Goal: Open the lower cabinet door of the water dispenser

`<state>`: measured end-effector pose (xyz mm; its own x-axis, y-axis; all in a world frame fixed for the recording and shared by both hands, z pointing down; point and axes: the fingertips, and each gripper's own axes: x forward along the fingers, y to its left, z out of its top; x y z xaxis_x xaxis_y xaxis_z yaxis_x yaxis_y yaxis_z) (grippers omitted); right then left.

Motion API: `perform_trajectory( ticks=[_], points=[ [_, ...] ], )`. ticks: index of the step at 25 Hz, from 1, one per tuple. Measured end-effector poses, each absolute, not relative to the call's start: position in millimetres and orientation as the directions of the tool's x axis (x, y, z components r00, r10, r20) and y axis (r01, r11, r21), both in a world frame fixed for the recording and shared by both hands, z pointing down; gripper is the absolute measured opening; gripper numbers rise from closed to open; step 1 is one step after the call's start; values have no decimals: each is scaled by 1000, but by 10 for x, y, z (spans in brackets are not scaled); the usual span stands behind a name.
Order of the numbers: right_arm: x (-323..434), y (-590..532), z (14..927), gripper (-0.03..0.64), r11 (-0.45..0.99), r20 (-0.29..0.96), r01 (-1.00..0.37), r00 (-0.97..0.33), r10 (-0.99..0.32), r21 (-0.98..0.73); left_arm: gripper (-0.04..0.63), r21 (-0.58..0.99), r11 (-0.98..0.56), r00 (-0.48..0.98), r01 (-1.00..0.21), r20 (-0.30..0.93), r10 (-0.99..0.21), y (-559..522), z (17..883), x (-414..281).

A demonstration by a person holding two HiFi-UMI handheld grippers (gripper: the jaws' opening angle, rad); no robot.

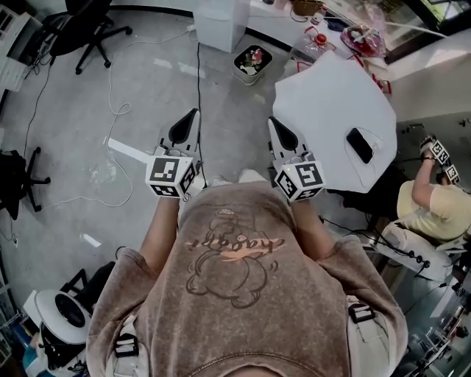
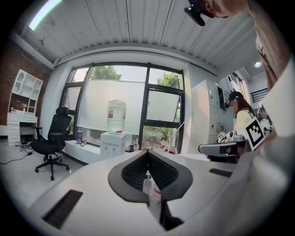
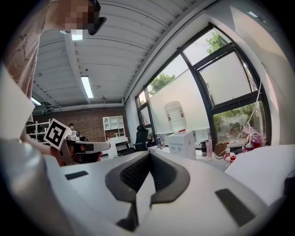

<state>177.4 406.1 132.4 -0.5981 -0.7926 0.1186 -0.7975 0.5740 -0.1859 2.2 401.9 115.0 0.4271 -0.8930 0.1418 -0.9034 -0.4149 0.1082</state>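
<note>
Left gripper [image 1: 194, 113] and right gripper [image 1: 271, 121]: jaws closed tip to tip on both, nothing between them. Held out level in front of the chest, side by side. Water dispenser [image 2: 113, 144] far off by the window, w/ bottle [image 2: 116, 115] on top; well apart from both grippers. Task not begun, by the look of it.

Risks:
- Could trip on loose cable [image 1: 120, 109] lying across the floor on the left on the way over.
- Could clip the white table [image 1: 331, 110], near on the right, w/ the right gripper when turning.
- Would only bump the door if reaching it w/ jaws closed; need opening first.
- Could rock the dispenser and bottle by tugging too hard.

Unclear:
- Lower door too small to make out: no handle, seam or hinge side readable.
- White box [image 1: 221, 22] at far edge of head view prob. the same unit, top cut off.
</note>
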Motion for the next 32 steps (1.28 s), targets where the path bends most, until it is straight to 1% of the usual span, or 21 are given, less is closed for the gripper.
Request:
perform_trajectory(
  ticks=[7,14,21,27,32],
  points=[
    [1605,4060,1398,3,525,119,-825,-554,-824,-210,17,137,-442,459,-887,140,-877,3995,1218,-144],
    [1374,3752,1426,3,533,135,-825,-560,-818,-190,17,142,-439,456,-887,128,-881,3687,1194,-388],
    [1166,3083,1507,3,581,127,-788,-609,-783,-201,17,130,-427,443,-895,139,-886,3068,1267,-508],
    [1054,2240,1465,3,611,134,-767,-638,-758,-196,17,135,-405,422,-904,147,-894,2283,1216,-592],
    [1097,1511,1388,3,624,139,-753,-655,-743,-209,17,134,-396,414,-909,156,-897,1572,1123,-533]
  ],
)
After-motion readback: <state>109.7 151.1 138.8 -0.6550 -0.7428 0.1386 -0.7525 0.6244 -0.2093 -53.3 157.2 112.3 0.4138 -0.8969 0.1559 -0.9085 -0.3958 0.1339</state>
